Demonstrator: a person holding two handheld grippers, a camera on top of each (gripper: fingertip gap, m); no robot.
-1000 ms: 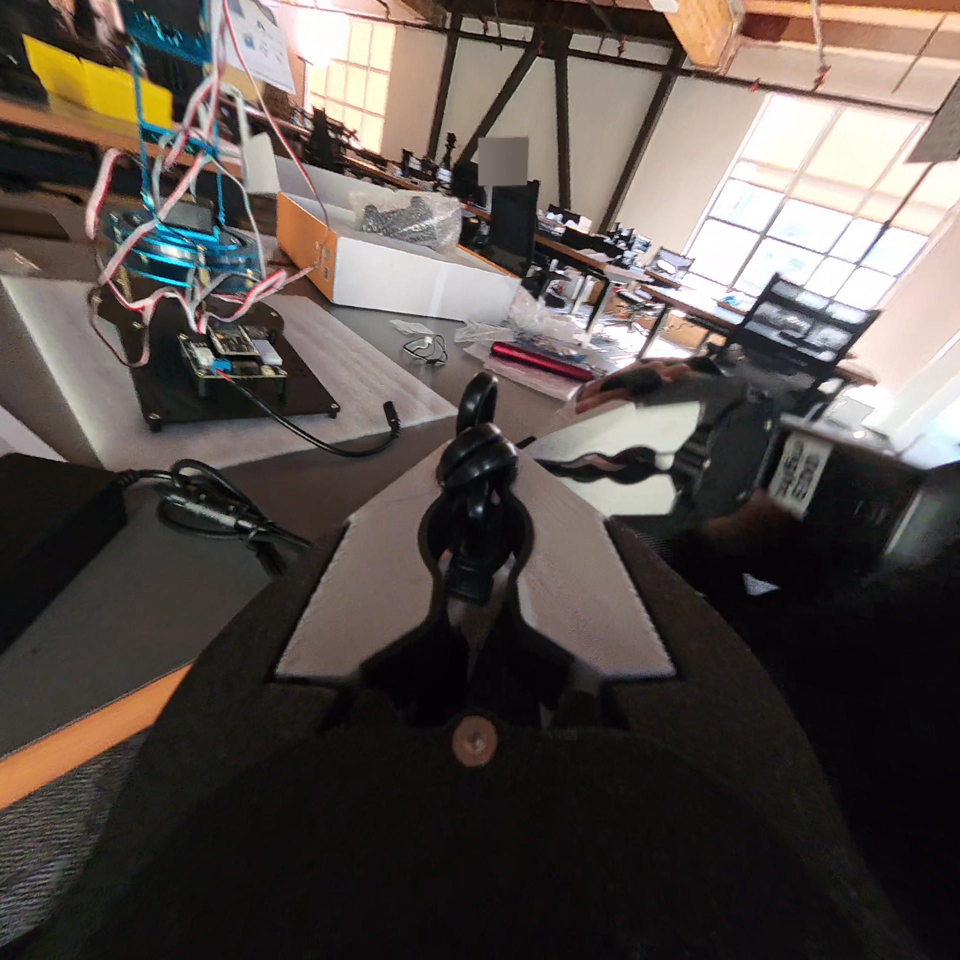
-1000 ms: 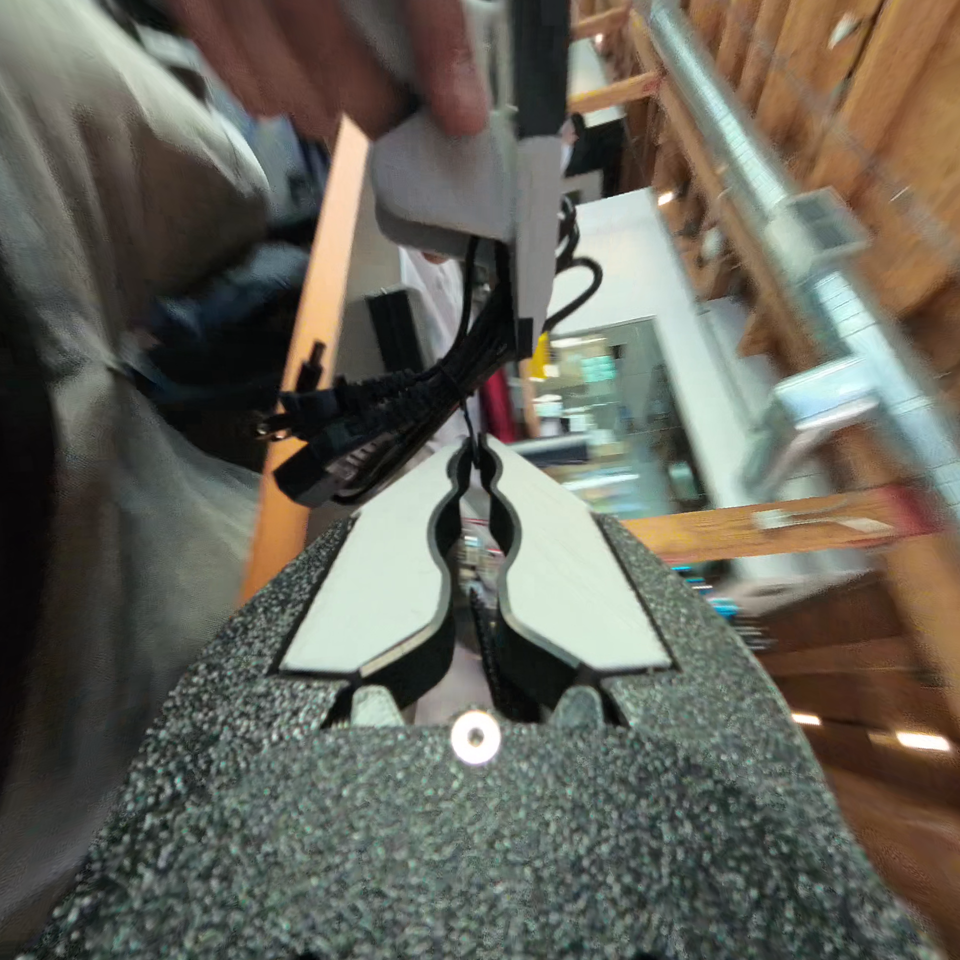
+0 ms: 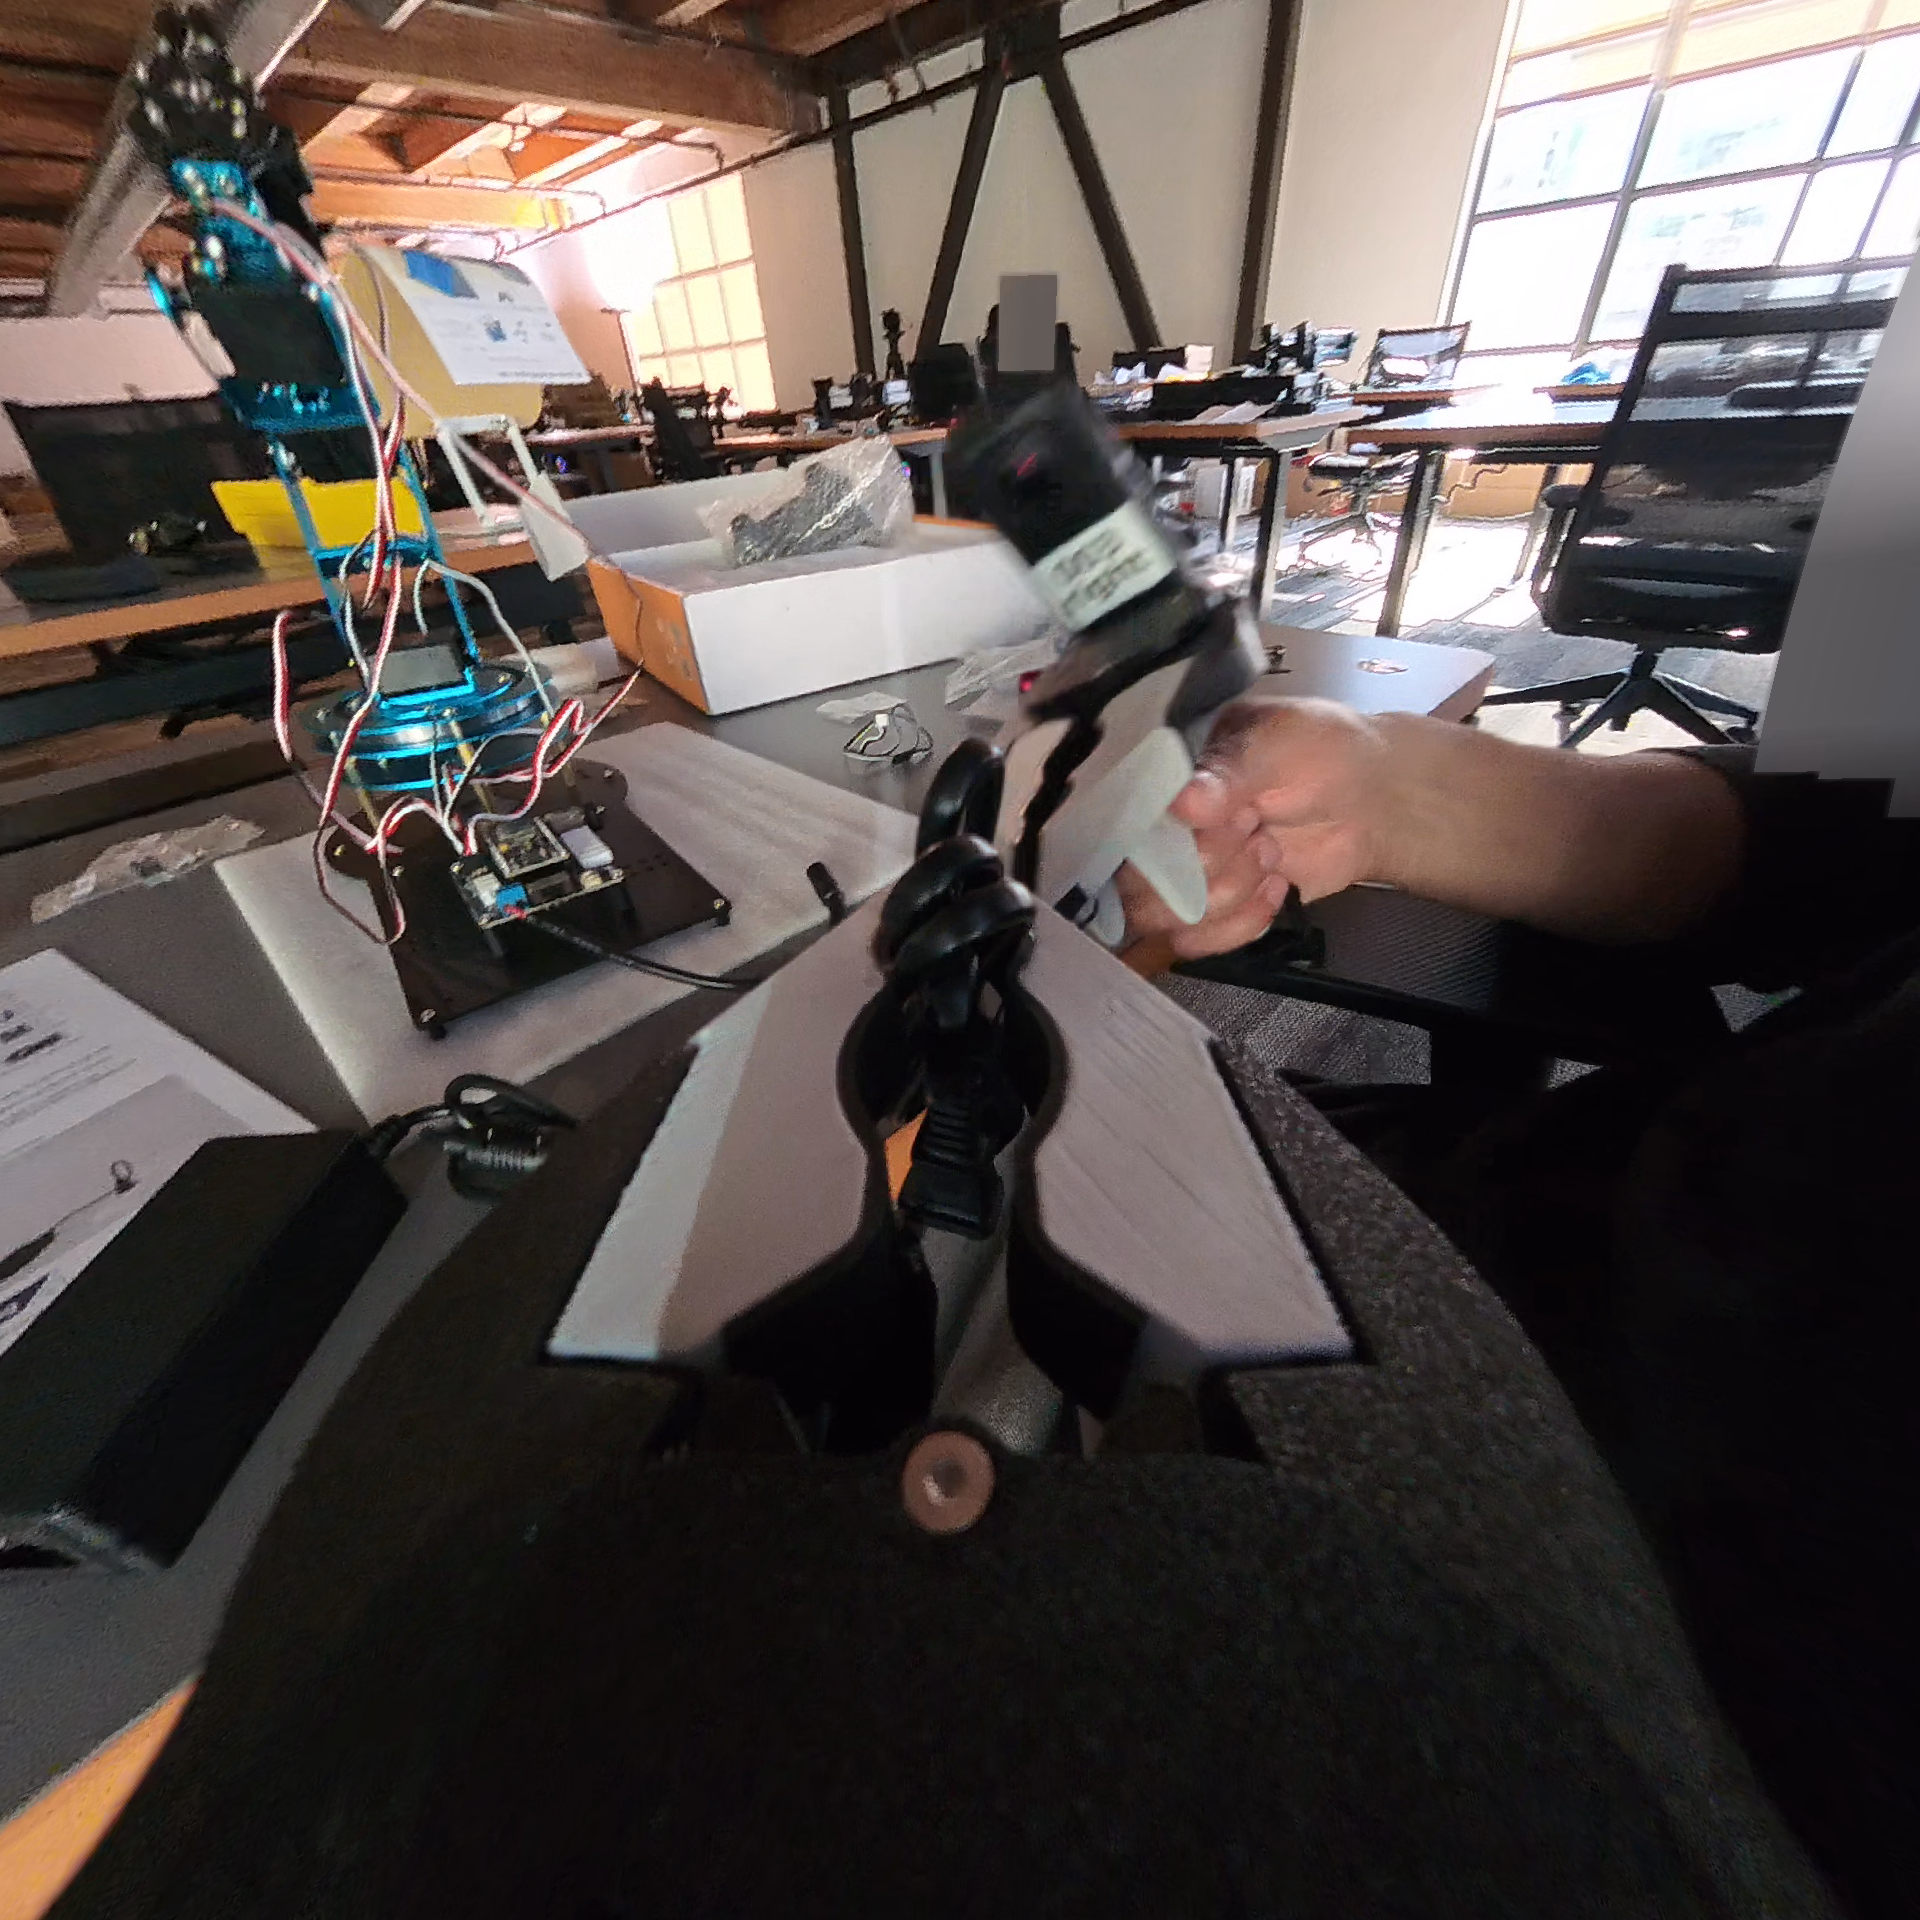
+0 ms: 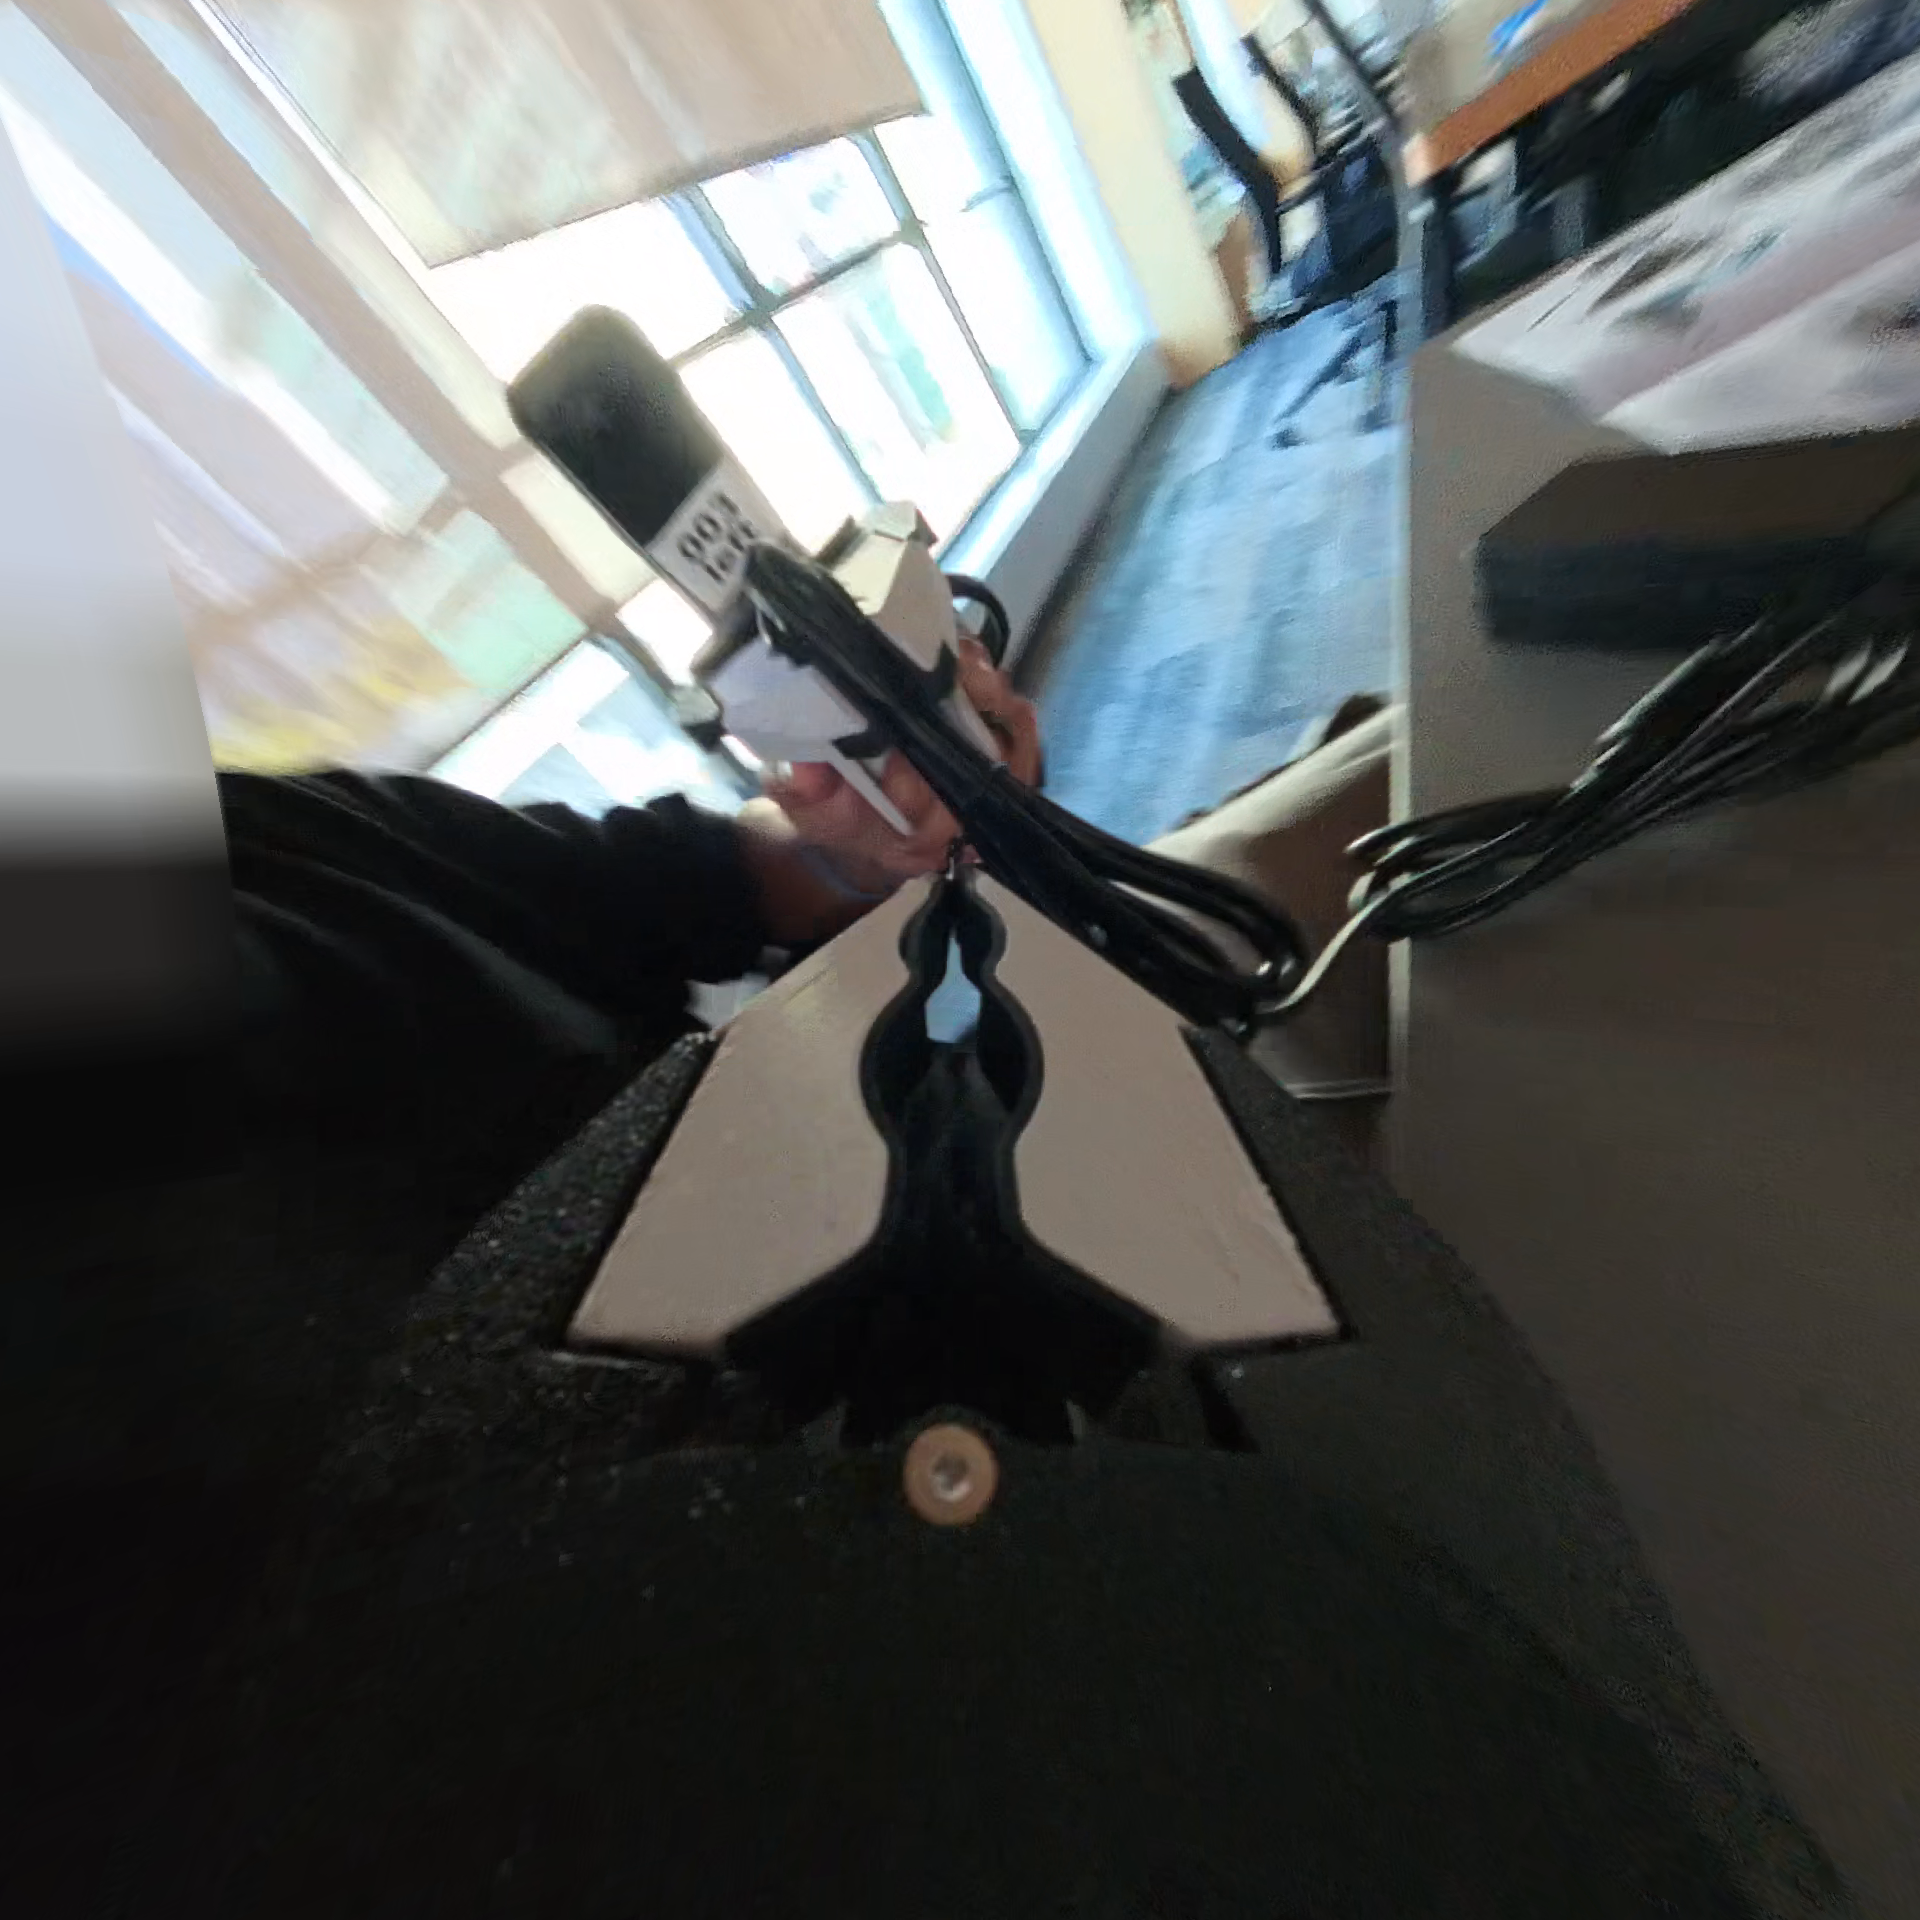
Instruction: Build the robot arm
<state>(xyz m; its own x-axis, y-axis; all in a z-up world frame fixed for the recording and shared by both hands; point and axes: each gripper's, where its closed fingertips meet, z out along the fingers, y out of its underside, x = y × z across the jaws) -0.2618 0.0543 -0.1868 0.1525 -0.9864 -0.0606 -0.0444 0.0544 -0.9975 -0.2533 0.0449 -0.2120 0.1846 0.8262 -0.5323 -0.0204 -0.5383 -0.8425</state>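
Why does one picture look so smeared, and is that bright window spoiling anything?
Right wrist view: the windows and the desk are streaked with motion blur and the glass is blown out white; the cable bundle stays fairly sharp. Left wrist view: mostly crisp, only the right gripper is smeared.

Glossy black cable bundle (image 3: 956, 925); matt white foam sheet (image 3: 727, 800).

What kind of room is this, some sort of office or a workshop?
Probably an open-plan office used as an electronics or robotics workshop. Rows of desks with monitors stand by big windows, a mesh office chair is nearby, and a small blue robot-arm kit trailing wires sits on the nearest desk.
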